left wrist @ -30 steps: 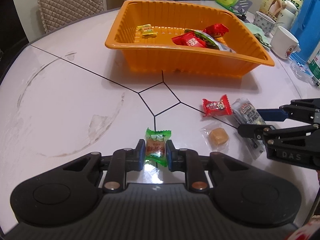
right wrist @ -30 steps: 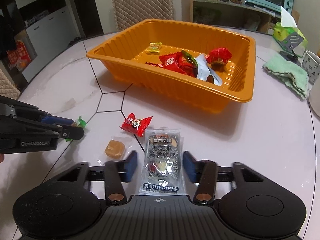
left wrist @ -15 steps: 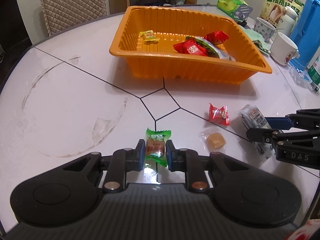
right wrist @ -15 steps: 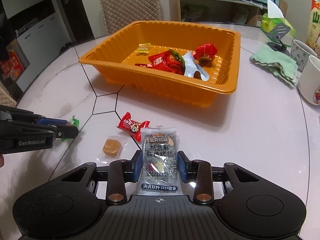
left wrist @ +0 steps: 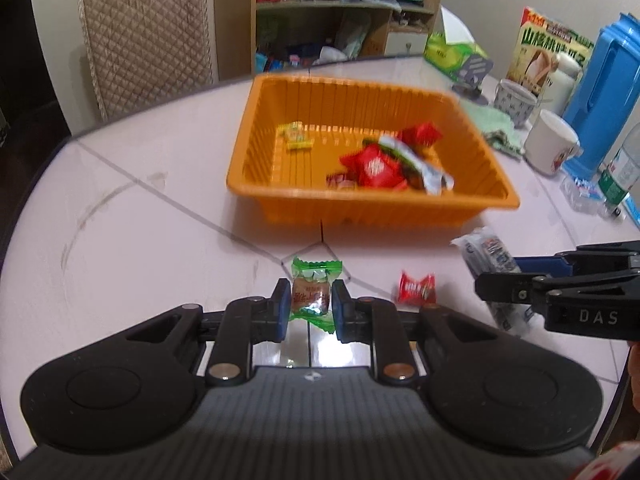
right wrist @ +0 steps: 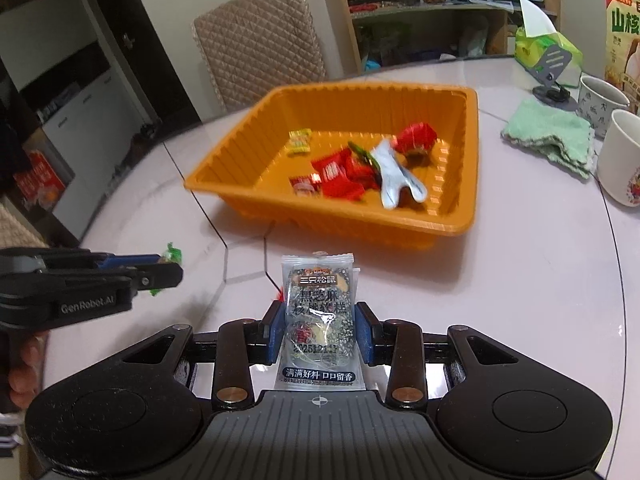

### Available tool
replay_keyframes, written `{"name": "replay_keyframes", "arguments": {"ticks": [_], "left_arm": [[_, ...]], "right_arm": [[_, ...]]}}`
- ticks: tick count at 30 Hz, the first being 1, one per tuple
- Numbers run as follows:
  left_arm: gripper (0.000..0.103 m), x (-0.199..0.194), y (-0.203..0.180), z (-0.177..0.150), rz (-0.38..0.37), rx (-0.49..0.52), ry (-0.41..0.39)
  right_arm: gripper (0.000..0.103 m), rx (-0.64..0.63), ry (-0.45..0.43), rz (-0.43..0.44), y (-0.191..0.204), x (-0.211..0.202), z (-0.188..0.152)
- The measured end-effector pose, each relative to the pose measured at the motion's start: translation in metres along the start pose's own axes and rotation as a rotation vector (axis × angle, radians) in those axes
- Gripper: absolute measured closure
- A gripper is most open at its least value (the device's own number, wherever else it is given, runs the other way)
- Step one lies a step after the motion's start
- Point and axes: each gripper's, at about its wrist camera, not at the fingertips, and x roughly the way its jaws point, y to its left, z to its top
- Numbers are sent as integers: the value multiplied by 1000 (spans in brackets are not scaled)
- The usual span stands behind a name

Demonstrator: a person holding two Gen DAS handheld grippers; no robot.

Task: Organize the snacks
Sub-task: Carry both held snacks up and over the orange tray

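- Left wrist view: the left gripper [left wrist: 308, 306] tilts down toward the tabletop [left wrist: 152, 240], jaws pinching a green-wrapped candy [left wrist: 313, 294] held clear of the surface.
- Right wrist view: the right gripper [right wrist: 319, 330] also angles downward, jaws pressed on a clear sesame snack packet [right wrist: 319, 320] standing upright between them.
- An orange tray [right wrist: 460, 216] sits further toward the table's far edge, holding red, yellow and silver wrappers.
- A red candy [left wrist: 416, 288] lies on the tabletop between both grippers.
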Motion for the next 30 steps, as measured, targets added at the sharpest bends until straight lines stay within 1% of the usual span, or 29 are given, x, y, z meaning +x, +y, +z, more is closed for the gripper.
{"name": "replay_keyframes", "arguments": {"ticks": [6,14,20,22,30], "left_arm": [[84,1,2,29,5,18,-51],[84,18,10,74,7,19,-98],[84,39,14,103,0,25,-100],[84,48,14,110,-1,31,-96],[84,83,19,131,-2,25,-70]], "right_arm": [[66,55,-36,48,7,2,29],[66,110,-83,79,13,17,68],[66,190,-101,97,7,36,96],[66,208,-100,91,3,43,103],[66,277,-89,77,-12,77,126]]}}
